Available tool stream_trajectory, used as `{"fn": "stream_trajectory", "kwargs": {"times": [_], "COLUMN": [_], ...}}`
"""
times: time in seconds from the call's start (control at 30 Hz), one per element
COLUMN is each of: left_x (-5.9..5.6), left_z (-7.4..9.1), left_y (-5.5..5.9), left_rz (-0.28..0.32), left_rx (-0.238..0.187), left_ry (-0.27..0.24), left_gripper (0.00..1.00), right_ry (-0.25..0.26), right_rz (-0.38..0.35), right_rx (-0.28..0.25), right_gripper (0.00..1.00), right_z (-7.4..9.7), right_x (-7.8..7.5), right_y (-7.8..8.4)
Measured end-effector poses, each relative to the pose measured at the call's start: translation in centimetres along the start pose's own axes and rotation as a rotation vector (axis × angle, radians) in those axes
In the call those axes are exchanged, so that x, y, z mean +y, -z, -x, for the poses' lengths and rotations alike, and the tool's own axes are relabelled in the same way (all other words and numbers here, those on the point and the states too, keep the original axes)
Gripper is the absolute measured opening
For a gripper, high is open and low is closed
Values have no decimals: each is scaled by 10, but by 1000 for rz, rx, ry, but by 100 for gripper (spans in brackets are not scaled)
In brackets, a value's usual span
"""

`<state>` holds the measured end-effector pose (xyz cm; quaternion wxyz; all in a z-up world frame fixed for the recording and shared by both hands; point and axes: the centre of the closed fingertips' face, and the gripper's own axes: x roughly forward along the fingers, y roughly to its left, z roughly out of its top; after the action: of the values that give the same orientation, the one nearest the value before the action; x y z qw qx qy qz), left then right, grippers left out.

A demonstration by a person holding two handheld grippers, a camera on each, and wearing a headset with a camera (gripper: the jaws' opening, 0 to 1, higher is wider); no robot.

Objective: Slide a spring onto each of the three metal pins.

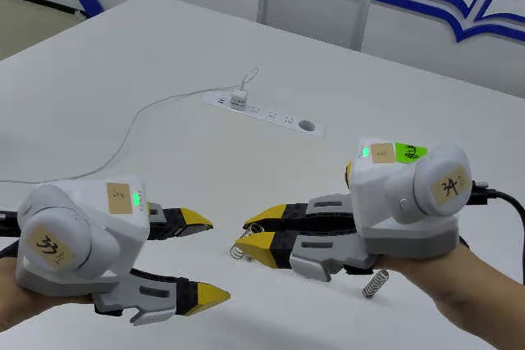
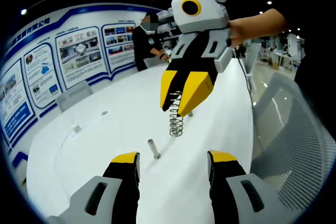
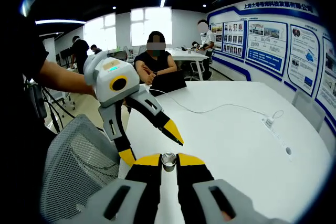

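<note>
1. The right gripper (image 1: 256,231) has its jaws clamped on a spring (image 2: 176,121). It pinches the coil near one end, and the rest pokes out past the yellow tips.
2. The left gripper (image 1: 209,257) has its jaws wide apart and nothing between them. It faces the right gripper, with the tips near each other but not touching.
3. A metal pin (image 2: 153,148) sits on the table (image 1: 123,79) just ahead of the left gripper's open jaws, beneath the held spring. I cannot tell whether it lies flat or stands up.
4. A second spring (image 1: 373,284) lies on the table beneath the right gripper's body, beside the hand.
5. The spring looks light, made of thin wire, and quick to bend. A hard squeeze would probably bow it or flick it out sideways. A hold across the coil near one end looks right, since it leaves the far opening free.
6. The pin looks small, stiff and smooth, so it may roll or slip. It is probably best pinched across its shank near one end, leaving bare length for the spring to slide on.
</note>
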<state>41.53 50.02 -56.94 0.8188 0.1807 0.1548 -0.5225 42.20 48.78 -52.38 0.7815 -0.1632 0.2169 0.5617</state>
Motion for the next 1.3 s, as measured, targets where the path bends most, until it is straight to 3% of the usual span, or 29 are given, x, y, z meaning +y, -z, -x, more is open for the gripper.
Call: {"fn": "stream_trajectory", "kwargs": {"times": [0.33, 0.57, 0.93, 1.3], "left_x": [15, 15, 21, 20], "left_z": [5, 4, 6, 6], "left_y": [4, 9, 14, 24], "left_rz": [52, 56, 124, 149], "left_rx": [-1, 23, 15, 43], "left_ry": [-57, -67, -93, -100], "left_gripper": [69, 79, 91, 99], "right_ry": [138, 173, 160, 155], "right_rz": [-35, -37, -82, -123], "right_rx": [25, 86, 117, 161], "right_gripper": [11, 11, 12, 12], "right_z": [5, -2, -22, -35], "right_x": [-50, -75, -79, -81], "right_y": [6, 21, 36, 53]}}
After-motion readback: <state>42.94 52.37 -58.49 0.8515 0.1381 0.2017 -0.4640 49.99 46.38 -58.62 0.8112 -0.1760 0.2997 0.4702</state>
